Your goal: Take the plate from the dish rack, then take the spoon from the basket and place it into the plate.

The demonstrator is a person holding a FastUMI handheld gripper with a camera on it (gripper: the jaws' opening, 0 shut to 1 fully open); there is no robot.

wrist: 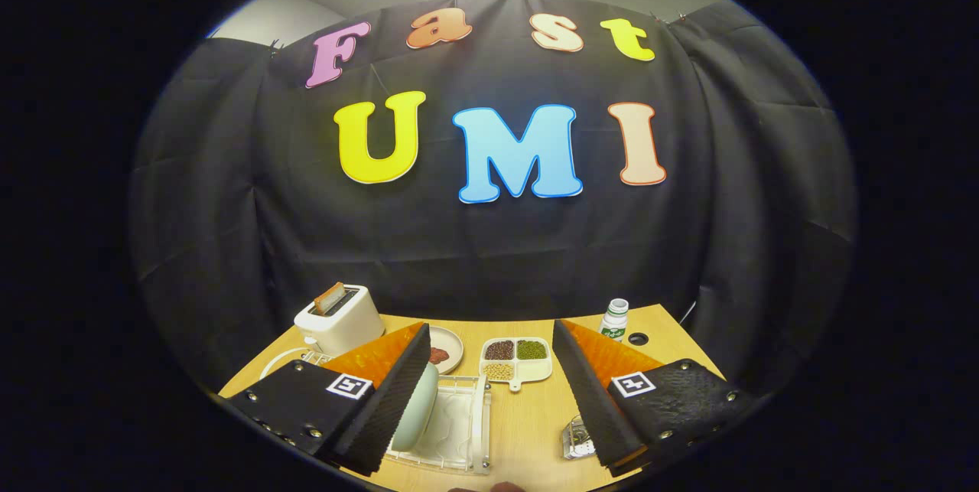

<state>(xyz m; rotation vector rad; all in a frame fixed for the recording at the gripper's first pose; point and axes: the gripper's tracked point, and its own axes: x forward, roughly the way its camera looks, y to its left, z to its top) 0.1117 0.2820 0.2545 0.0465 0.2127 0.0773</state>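
My gripper stands open above the wooden table, its fingers wide apart. A pale green plate stands on edge in the clear dish rack, right against the inner side of the left finger. The right finger is well clear of the plate. A small metal mesh basket sits by the lower tip of the right finger, partly hidden by it; I cannot make out a spoon in it.
A white toaster with a slice in it stands at the back left. A small round dish with something red, a divided tray of beans, and a white bottle sit beyond the fingers. Bare tabletop lies between the rack and the basket.
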